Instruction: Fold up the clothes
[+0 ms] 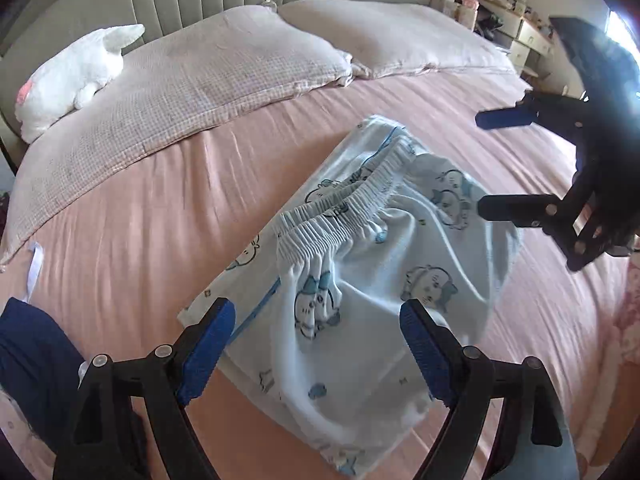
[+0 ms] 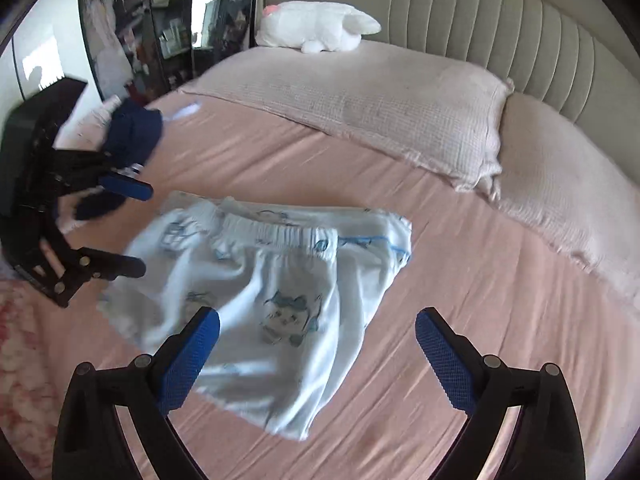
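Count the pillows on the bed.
2. One pillow lies by the headboard under the white plush toy; the other pillow lies beside it, nearer the dresser. None seem hidden.

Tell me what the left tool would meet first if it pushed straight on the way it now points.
Most likely the pale blue printed shorts on the pink bedsheet. The left tool is open and angled down over them, with nothing between its fingers and the cloth. How far above them it is, I cannot tell.
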The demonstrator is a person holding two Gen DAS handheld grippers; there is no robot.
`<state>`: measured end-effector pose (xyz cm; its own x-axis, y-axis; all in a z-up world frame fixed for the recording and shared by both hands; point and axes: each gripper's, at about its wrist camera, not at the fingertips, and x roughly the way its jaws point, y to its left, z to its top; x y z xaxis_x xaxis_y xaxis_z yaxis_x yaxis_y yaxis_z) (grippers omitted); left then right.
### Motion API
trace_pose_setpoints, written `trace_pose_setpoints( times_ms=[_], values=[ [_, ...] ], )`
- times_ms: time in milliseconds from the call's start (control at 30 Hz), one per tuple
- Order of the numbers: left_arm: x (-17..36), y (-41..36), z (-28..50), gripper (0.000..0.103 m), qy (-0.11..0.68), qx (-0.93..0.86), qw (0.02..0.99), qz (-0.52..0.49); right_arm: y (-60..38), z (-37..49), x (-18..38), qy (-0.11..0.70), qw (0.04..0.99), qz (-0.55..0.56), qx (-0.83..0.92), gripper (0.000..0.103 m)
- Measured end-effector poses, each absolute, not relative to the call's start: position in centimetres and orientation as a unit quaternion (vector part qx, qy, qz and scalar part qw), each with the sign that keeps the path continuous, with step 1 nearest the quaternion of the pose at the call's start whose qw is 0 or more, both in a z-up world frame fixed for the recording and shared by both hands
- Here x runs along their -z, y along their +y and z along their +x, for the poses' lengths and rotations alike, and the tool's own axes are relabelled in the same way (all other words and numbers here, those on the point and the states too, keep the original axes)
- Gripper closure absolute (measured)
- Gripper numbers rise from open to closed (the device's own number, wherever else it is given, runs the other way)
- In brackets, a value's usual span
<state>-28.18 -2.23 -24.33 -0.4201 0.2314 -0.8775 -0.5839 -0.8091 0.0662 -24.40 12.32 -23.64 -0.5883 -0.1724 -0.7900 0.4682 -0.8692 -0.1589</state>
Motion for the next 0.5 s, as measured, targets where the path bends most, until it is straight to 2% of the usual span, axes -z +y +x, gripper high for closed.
trace_pose_setpoints(
  times_ms=[67,100,167,300,333,500],
  values=[
    [27.0,-1.7,-28.8,0.016,0.254,-0.805,0.224,-0.487,11.4,-27.1,26.9,0.214,0.164,0.435,0.859,0.005],
    [27.3,-2.4,-29.0,0.015,0.266,-0.801,0.222,-0.488,11.9,-27.7,27.7,0.215,0.161,0.442,0.856,0.005],
    [26.8,-4.7,-29.3,0.016,0.253,-0.801,0.215,-0.499,14.1,-28.1,28.1,0.196,0.152,0.452,0.857,0.005],
    [23.9,-8.2,-30.4,0.017,0.136,-0.823,0.221,-0.505,16.8,-28.5,25.9,0.084,0.158,0.462,0.869,0.005],
    [23.5,-7.8,-30.4,0.016,0.128,-0.83,0.227,-0.494,16.8,-28.5,25.4,0.06,0.168,0.46,0.87,0.005],
    [24.4,-3.4,-31.2,0.016,0.16,-0.839,0.233,-0.466,12.3,-29.5,26.0,0.132,0.189,0.453,0.861,0.005]
  ],
)
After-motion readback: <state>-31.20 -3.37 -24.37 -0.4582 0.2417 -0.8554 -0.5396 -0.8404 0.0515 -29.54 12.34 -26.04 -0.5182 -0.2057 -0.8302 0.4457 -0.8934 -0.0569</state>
